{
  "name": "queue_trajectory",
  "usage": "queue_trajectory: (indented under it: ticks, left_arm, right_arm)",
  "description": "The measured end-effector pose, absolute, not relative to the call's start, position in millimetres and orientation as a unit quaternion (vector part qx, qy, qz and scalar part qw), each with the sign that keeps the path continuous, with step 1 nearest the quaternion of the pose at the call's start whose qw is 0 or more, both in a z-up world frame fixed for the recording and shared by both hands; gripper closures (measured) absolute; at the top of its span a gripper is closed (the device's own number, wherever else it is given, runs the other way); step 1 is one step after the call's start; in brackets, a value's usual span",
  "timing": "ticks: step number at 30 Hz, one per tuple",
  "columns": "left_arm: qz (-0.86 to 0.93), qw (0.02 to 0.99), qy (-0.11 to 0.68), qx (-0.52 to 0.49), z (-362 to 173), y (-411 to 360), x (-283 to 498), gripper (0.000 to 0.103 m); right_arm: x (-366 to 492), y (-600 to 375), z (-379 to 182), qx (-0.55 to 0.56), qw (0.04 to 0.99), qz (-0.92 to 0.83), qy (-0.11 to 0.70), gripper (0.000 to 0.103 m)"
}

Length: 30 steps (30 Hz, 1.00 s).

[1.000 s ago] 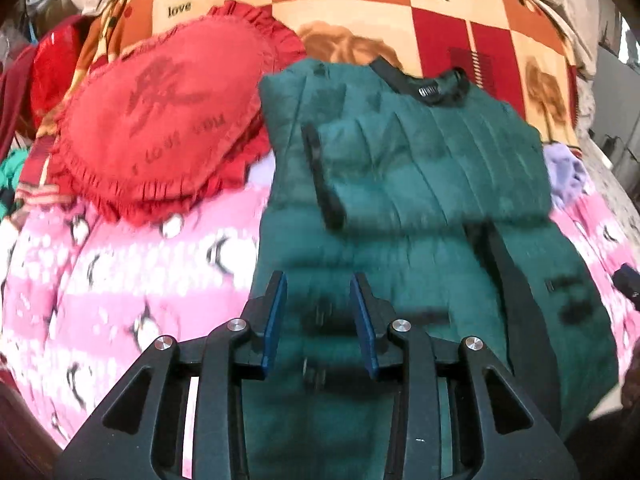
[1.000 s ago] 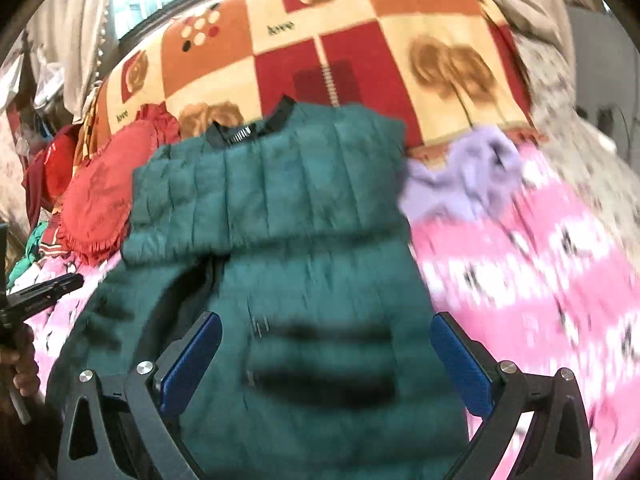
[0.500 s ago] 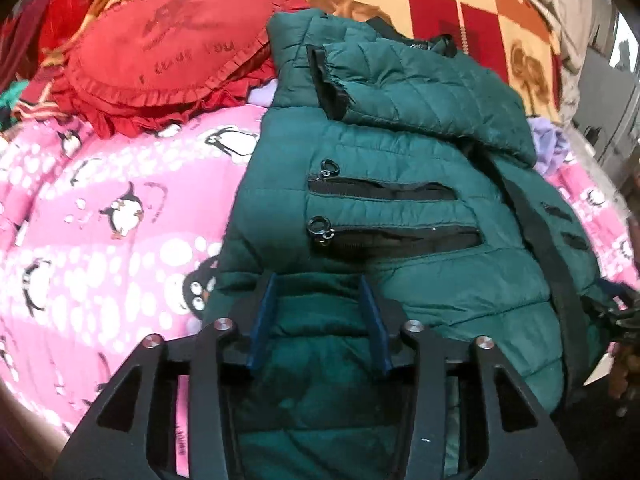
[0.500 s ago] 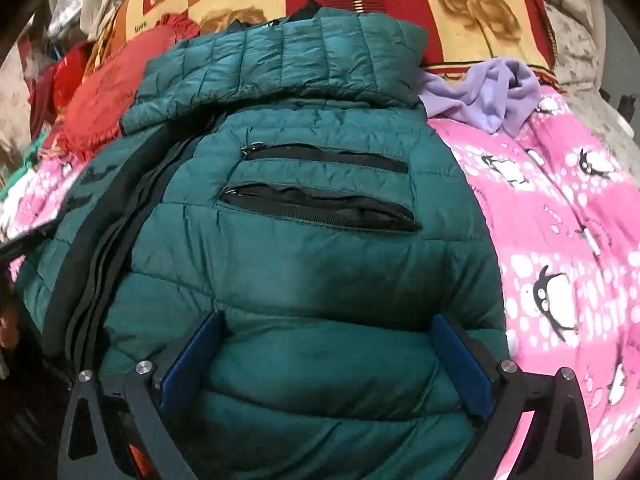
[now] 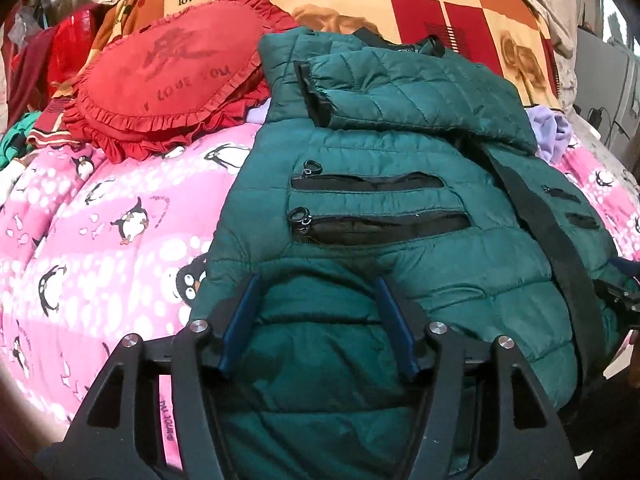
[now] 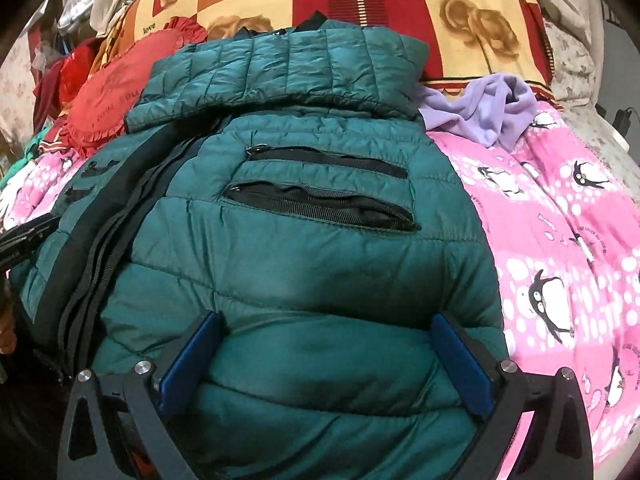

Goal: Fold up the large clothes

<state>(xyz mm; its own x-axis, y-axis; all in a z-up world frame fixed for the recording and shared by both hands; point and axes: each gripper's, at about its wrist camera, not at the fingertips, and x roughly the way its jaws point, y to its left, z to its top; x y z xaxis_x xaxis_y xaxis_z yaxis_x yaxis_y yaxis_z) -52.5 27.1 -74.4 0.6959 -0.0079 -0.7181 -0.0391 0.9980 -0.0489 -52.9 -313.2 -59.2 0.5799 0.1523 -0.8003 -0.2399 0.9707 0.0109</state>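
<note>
A dark green quilted jacket (image 5: 392, 184) lies front-up on the pink penguin blanket (image 5: 100, 240), with a sleeve (image 5: 420, 92) folded across its chest and black zip pockets showing. It also fills the right wrist view (image 6: 304, 248). My left gripper (image 5: 316, 280) is open, its fingers set astride the jacket's bottom hem on the left side. My right gripper (image 6: 326, 320) is open wide, its blue-padded fingers down on the hem at the right side. Neither is closed on cloth.
A red frilled heart cushion (image 5: 176, 76) lies left of the jacket. A lilac garment (image 6: 484, 108) is bunched at its right shoulder. A red-orange checked blanket (image 6: 400, 4) lies behind. More clothes (image 5: 32, 64) pile up at the far left.
Both grippers dropped down and forward onto the jacket's bottom hem. The left jaws have opened wider. The jacket itself has not shifted.
</note>
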Motion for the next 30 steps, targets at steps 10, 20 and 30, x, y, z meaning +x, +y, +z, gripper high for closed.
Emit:
queue_trajectory:
  ticks: [10,20,30]
  left_arm:
    - [0.011,0.922,0.386,-0.029,-75.5,26.7,-52.6,0.041]
    - [0.008,0.922,0.386,-0.032,-72.0,28.7,-53.5,0.041]
    - [0.093,0.916,0.376,-0.106,-68.8,101.7,-67.1,0.041]
  right_arm:
    - [-52.2,-311.9,-58.9,-0.052,0.888,0.108,0.444,0.0]
    - [-52.3,-310.5,-56.0,-0.052,0.888,0.108,0.444,0.0]
    - [-73.9,-393.7,-45.8,0.105,0.901,0.106,0.407,0.0]
